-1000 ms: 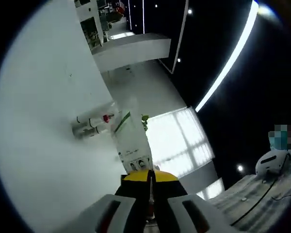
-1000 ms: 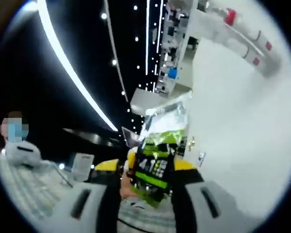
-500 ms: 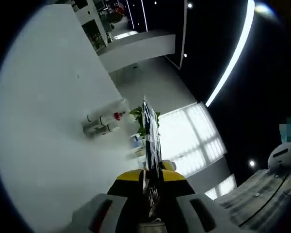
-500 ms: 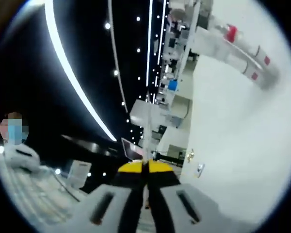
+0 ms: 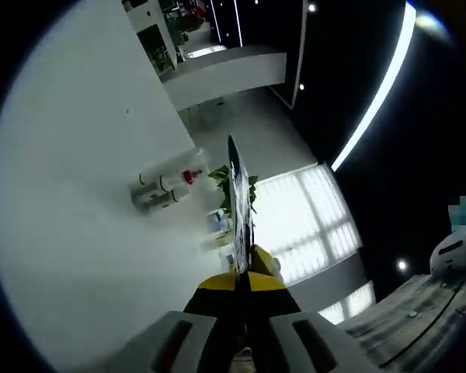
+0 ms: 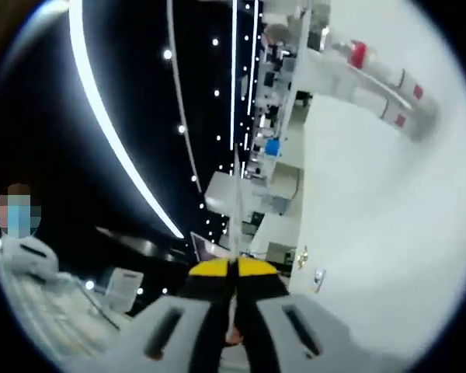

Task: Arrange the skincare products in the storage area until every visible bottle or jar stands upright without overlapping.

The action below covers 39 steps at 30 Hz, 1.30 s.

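Both views point up at the wall and ceiling. My left gripper is shut on a flat sachet, seen edge-on as a thin dark strip with green at its sides. It rises straight up from the yellow-tipped jaws. My right gripper is also shut on a flat sachet, which shows as a thin pale edge standing above its jaws. Whether both grip the same sachet I cannot tell. No bottles or jars are in sight.
A white wall carries pipes with a red valve, and the same pipes appear at the upper right of the right gripper view. A long ceiling light strip and a bright window lie beyond. A person in white stands at the left.
A second ago both sachets faced the cameras, white in the left gripper view and green in the right. They have turned edge-on. Both grippers stay shut.
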Motion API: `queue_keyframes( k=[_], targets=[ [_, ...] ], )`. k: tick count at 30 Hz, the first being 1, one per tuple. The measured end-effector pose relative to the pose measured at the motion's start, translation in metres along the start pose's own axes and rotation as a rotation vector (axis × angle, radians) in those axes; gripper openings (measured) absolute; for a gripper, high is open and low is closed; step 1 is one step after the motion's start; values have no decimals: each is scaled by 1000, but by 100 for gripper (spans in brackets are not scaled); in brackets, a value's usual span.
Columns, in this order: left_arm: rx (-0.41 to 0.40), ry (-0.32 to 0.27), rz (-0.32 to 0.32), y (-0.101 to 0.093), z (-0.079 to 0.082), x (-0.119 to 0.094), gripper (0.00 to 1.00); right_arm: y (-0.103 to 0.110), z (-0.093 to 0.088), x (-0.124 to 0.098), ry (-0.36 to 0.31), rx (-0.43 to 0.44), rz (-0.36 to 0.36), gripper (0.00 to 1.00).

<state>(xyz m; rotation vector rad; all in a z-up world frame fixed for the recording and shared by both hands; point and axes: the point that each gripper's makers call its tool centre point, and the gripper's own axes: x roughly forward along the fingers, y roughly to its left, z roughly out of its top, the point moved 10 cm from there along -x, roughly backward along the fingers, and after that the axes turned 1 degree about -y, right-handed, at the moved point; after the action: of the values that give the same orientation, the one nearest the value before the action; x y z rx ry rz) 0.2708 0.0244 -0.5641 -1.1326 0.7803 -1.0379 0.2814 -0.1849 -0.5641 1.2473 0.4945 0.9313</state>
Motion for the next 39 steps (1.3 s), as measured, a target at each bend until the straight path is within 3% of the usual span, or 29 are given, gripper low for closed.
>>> queue_keyframes(
  k=[7,12,16,18,22,27,29,32,36,39],
  targets=[
    [17,60,9,0,6,-4,1,1,1,1,42,-63,-10,5],
    [63,161,-35,-6,1,-2,1,0,8,2,25,-73,-23,12],
    [87,225,-41,-9,-6,1,1,1,14,4,9,-76,-29,11],
    [102,255,-44,-9,-11,2,1,1,16,4,8,-87,-44,4],
    [127,233,22,-3,-12,2,2,5,16,4,25,-122,-40,1],
    [62,148,7,-3,-9,6,12,4,13,7,54,-123,-29,0],
    [49,118,6,-3,-5,6,12,4,8,10,81,-135,-30,0],
    [39,118,9,-2,-3,6,3,6,4,13,91,-129,-16,1],
    [12,111,17,-3,-3,4,2,6,5,14,94,-137,-19,1],
    [0,98,23,-2,-2,4,2,6,6,15,84,-136,-17,10]
  ],
)
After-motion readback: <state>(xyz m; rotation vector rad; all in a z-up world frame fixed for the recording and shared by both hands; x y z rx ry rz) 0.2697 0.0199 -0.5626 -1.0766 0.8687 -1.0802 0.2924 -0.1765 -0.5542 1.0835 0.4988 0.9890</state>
